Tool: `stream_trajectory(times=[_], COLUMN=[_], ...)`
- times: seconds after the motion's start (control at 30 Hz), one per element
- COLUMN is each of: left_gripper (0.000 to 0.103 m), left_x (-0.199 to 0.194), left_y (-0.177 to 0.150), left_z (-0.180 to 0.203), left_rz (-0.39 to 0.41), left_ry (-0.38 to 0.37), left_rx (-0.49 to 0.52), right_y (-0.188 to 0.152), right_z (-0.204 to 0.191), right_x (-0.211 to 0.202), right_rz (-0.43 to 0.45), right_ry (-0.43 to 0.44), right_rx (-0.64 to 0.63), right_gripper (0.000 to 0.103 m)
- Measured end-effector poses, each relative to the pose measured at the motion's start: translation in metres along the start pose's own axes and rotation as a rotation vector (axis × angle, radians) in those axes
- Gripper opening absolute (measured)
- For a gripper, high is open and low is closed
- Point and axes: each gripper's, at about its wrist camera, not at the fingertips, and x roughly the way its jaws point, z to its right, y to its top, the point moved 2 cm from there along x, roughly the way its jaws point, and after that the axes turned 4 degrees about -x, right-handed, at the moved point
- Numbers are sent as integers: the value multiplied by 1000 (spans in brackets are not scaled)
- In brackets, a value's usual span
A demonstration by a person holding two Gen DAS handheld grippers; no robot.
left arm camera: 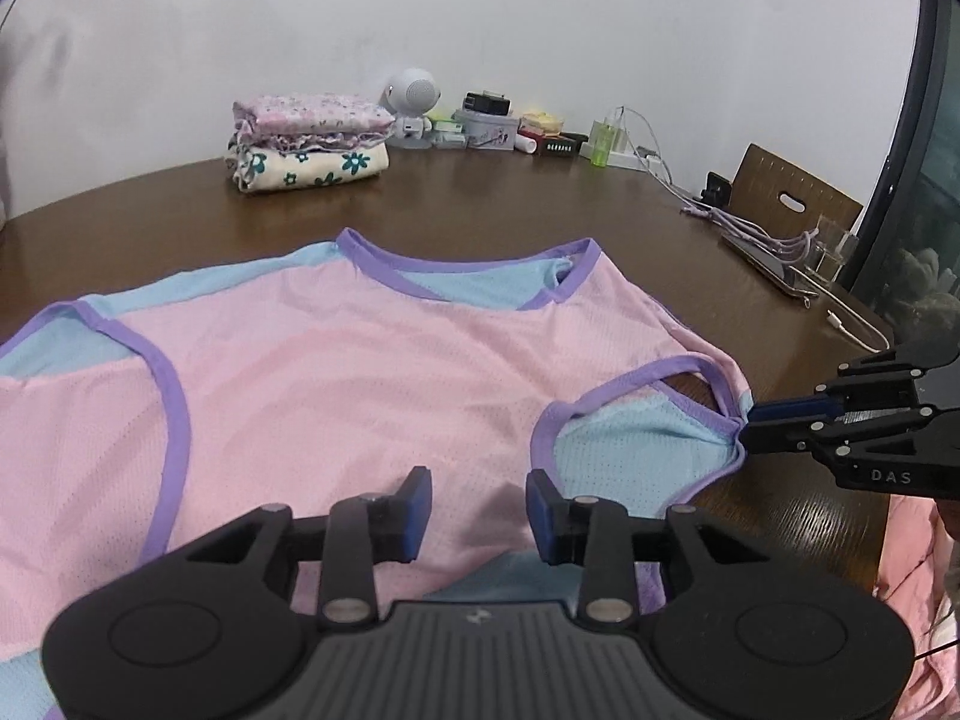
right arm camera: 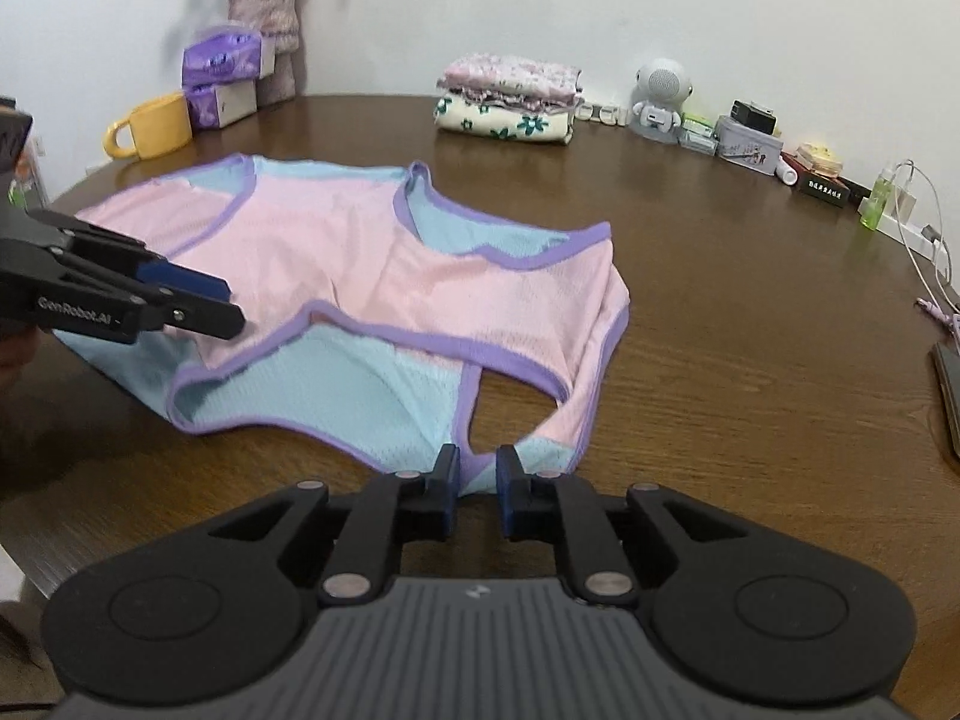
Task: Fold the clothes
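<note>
A pink and light-blue mesh top (left arm camera: pixel 360 372) with purple binding lies spread on the brown table (left arm camera: pixel 540 204), its neckline toward the wall. My left gripper (left arm camera: pixel 480 504) hovers open over the pink cloth near the lower hem, with nothing pinched; in the right wrist view the left gripper (right arm camera: pixel 231 303) reaches in from the left above the top (right arm camera: pixel 360 252). My right gripper (right arm camera: pixel 478 477) stands slightly open at the armhole nearest it, with the purple binding lying loose between its fingers. In the left wrist view the right gripper (left arm camera: pixel 747 420) has its tips at that armhole's edge.
A stack of folded clothes (right arm camera: pixel 510 99) sits by the wall beside a white robot figure (right arm camera: pixel 660 96), small boxes and a green bottle. A yellow mug (right arm camera: pixel 156 126) and purple tissue packs (right arm camera: pixel 222 72) stand at the back left. Cables (left arm camera: pixel 768 234) and a phone (right arm camera: pixel 951 396) lie to the right.
</note>
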Motion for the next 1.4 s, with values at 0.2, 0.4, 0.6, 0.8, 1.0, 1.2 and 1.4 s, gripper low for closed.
stream_trajectory(times=[0.2, 0.4, 0.6, 0.8, 1.0, 1.2, 1.4], left_gripper=[33, 33, 24, 3, 3, 5, 18], left_x=[-3, 13, 39, 37, 20, 27, 24], left_y=[5, 17, 16, 19, 19, 16, 13], left_z=[9, 45, 54, 50, 50, 47, 47], left_rz=[25, 7, -38, -5, 46, -4, -4], left_ry=[-31, -13, 17, 20, -1, -17, -45], left_rx=[26, 174, 216, 213, 227, 212, 210], right_y=[1, 29, 38, 38, 41, 36, 35], right_z=[5, -3, -3, 5, 17, 21, 23], right_x=[-6, 3, 37, 39, 10, 14, 18], right_rz=[31, 82, 14, 7, 63, 15, -6], right_ry=[6, -72, -104, -58, 18, 7, -1], right_rx=[35, -71, -158, -136, -75, -68, -52], right_gripper=[12, 19, 32, 1, 1, 2, 6])
